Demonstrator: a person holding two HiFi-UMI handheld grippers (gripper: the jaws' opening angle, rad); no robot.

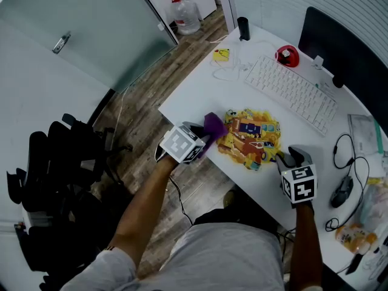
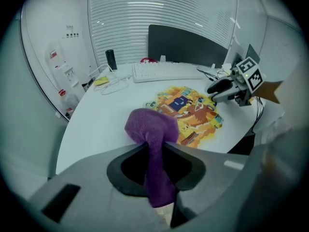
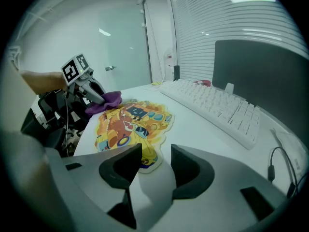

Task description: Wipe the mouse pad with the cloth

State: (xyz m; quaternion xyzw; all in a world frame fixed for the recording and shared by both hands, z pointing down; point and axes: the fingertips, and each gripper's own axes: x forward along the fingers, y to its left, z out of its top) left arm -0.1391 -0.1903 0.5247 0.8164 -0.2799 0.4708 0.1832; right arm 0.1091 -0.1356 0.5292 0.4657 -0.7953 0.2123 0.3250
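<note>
White desk (image 1: pixel 200 96) is curving over a wood-plank floor (image 1: pixel 151 102), and we're starting close in. The left gripper (image 1: pixel 203 138) is clamping its jaws tight on the purple cloth (image 2: pixel 152 127), the bunched end bulging out front at the 9 o'clock edge of the mouse pad (image 1: pixel 251 135). The right gripper (image 3: pixel 155 166) is holding its jaws slightly apart, gripping nothing, with its tips sitting at the pad's 4 o'clock edge. The pad is showing a yellow-orange cartoon print, its lettering too small to read. Black-and-white square markers are riding on both grippers. At 1 o'clock a white keyboard (image 1: pixel 291 90) is lying, with a dark monitor (image 1: pixel 345 53) standing beyond.
</note>
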